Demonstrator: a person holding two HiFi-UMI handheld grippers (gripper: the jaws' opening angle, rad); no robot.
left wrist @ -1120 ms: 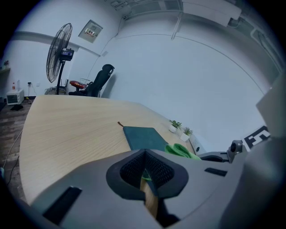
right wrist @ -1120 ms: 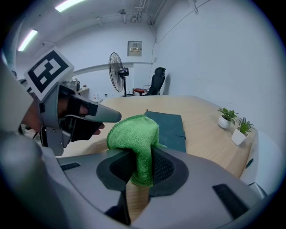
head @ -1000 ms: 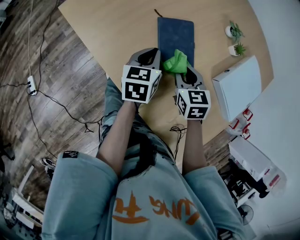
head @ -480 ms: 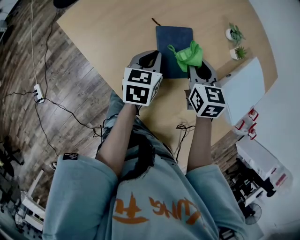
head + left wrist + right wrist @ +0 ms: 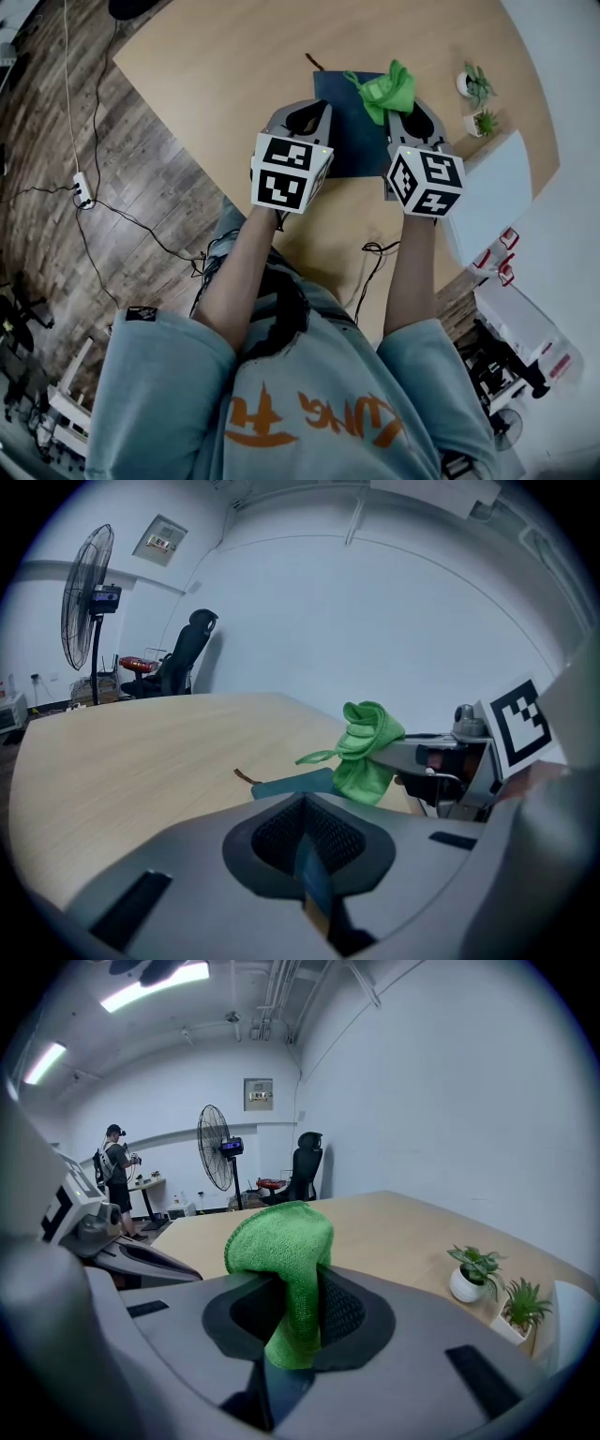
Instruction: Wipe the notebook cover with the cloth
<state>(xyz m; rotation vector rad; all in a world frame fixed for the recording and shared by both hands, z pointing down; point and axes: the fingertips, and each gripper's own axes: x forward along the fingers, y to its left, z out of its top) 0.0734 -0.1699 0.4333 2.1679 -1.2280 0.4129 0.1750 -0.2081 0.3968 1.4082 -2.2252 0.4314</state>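
Advancing along the notebook's (image 5: 352, 141) long axis, the right gripper (image 5: 397, 105), fingers clamped on the cloth (image 5: 385, 88), had reached its far end; left gripper (image 5: 313, 112) fingers pinched the near-left edge.

**Free room and obstacles.** The table (image 5: 216, 66) lies bare to the left of and beyond the notebook (image 5: 356, 150), so it can be approached from those sides. On the right, two potted plants (image 5: 473, 82) stand near the notebook's far corner. A white box (image 5: 487, 192) lies closer in on that side, leaving only a narrow lane. The left gripper (image 5: 311, 105), closed on the notebook's left edge, blocks that side. The right gripper (image 5: 410, 108), clamped on the cloth (image 5: 386, 91), hangs over the cover's far right part. A dark cable (image 5: 370, 262) crosses the near table edge.
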